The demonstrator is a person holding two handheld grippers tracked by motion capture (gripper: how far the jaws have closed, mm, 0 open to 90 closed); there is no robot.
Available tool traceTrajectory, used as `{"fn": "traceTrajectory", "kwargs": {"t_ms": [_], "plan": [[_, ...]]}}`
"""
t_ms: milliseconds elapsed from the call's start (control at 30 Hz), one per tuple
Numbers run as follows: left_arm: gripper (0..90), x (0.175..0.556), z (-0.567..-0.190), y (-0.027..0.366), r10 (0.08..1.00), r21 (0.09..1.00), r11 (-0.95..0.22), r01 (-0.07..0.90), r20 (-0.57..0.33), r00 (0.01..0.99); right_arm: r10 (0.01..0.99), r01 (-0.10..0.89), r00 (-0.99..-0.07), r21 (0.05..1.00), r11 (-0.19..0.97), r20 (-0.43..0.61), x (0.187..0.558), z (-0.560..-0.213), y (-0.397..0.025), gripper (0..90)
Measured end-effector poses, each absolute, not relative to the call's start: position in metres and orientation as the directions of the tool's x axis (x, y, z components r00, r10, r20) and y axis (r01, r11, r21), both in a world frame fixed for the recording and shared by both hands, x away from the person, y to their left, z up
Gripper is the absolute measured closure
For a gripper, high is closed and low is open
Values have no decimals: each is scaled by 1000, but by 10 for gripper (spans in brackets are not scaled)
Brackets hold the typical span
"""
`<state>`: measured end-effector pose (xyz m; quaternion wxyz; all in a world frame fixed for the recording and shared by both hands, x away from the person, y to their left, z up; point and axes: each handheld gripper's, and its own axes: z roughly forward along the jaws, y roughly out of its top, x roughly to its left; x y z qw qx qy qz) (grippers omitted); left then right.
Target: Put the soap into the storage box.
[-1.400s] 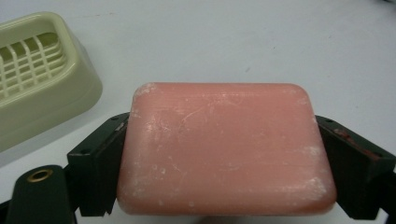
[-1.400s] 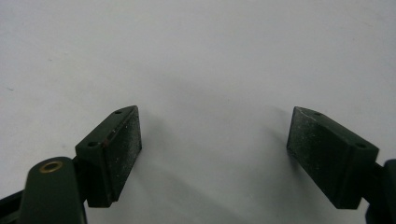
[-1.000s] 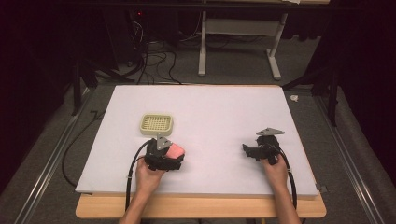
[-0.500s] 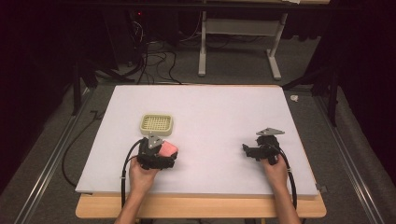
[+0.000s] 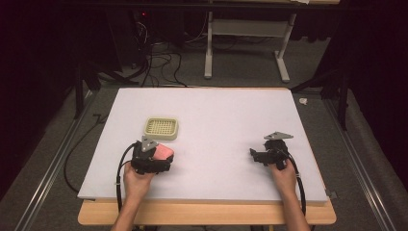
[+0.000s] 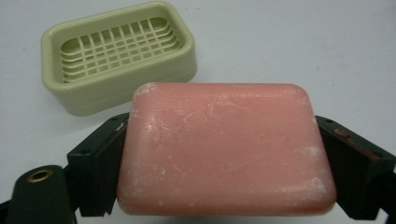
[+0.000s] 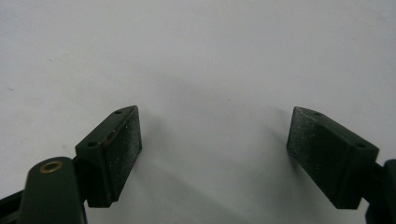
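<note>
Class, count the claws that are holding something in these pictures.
1: the left claw grips the pink soap beside the soap dish; the right claw is open.

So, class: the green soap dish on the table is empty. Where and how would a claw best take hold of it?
Grip the soap dish across its two long outer walls, coming down from above. It sits flat and upright on the table, its walls are straight and parallel, and that is its narrower span. The slatted floor inside gives no hold. The free right claw stands open, so it could likely do it.

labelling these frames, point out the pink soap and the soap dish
pink soap [image 6: 224, 149], left gripper view, middle of its top face
soap dish [image 6: 116, 70], left gripper view, near rim below its grid
</note>
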<state>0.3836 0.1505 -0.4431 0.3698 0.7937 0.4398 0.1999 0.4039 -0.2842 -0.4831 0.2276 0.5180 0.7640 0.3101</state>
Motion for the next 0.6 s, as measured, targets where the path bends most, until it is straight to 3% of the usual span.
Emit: {"fn": "traceTrajectory", "kwargs": {"t_ms": [600], "plan": [[139,401,-435,166,874,746,-320,585,-5,485,933,651,-359,709,271,-27,404,-483,-284,182]]}}
